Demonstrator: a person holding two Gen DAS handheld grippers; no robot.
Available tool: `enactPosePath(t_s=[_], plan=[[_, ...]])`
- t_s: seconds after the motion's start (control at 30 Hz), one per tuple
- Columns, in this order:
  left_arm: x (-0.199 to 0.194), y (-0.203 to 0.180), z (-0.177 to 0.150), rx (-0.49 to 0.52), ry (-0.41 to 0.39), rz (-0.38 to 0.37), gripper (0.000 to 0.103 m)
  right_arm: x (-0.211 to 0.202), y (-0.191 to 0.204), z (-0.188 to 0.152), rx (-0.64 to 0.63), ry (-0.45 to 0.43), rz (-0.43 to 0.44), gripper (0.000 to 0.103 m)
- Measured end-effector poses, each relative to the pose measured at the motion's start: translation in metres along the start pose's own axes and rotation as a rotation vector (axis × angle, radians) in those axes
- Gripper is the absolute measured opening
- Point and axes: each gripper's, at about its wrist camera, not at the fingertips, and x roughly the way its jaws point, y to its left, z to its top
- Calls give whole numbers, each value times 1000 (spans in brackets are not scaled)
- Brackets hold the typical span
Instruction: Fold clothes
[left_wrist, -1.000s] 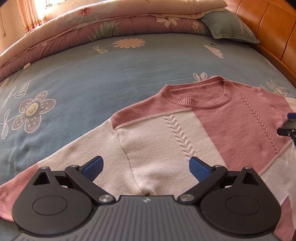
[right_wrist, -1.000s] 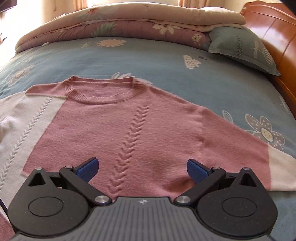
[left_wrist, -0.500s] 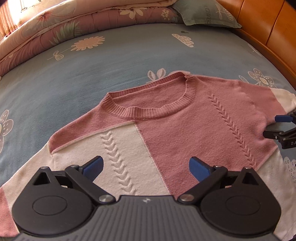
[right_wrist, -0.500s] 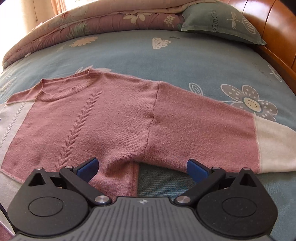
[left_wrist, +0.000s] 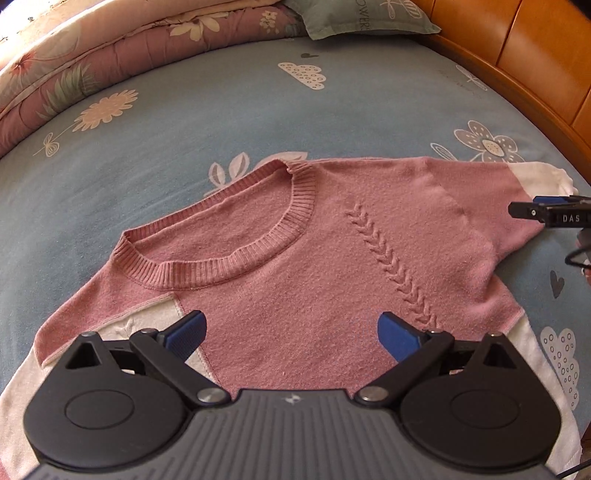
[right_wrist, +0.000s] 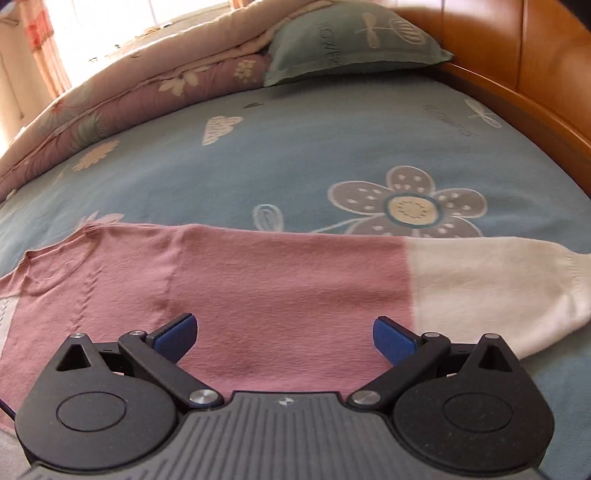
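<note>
Blue floral bedsheet (left_wrist: 184, 140), wooden headboard (right_wrist: 517, 48), sunlit window (right_wrist: 147, 14)

Daylight poured in from the window (right_wrist: 155, 14) at the far left, so strong that it burned out white and washed the folded quilt (left_wrist: 92, 48) beneath it. The blue sheet (left_wrist: 177, 147) sat evenly lit, with only soft shadow. My left view was crisp: every rib of the sweater (left_wrist: 295, 266) collar showed. My right view ran softer, the sweater's (right_wrist: 258, 288) knit smeared and the flower print (right_wrist: 406, 203) slightly blurred. The fisheye bowed the bed into a dome and curved the wooden headboard (right_wrist: 517, 74), which caught a warm sheen. My own fingers (right_wrist: 173, 336) were sharp up close, casting faint shadow underneath.
</note>
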Motion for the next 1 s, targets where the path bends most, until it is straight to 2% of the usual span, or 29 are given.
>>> enactPosePath(t_s=[0.1,0.27,0.33,0.4,0.47,0.6,0.83,0.93,1.0], plan=[[5,-2,-1,-12,16,-14,99,-4,-31,0,41,10,-51,103],[8,-1,-4,-32,32,-23,99,-16,-63,17,94,-77,-144,103],[8,0,-5,-30,34,-23,99,-6,-78,22,104,-51,-192,103],[7,2,-8,-33,34,-20,99,7,-95,24,143,14,-260,103],[5,7,-11,-48,31,-15,99,3,-101,25,215,11,-293,103],[0,21,-22,-108,35,8,99,-14,-66,28,220,-25,-208,103],[-14,45,-47,-183,35,45,99,-7,70,23,-123,10,89,103],[-20,54,-61,-217,40,55,99,1,124,20,-266,0,184,103],[-24,61,-72,-251,41,61,99,3,143,15,-310,24,201,103]])
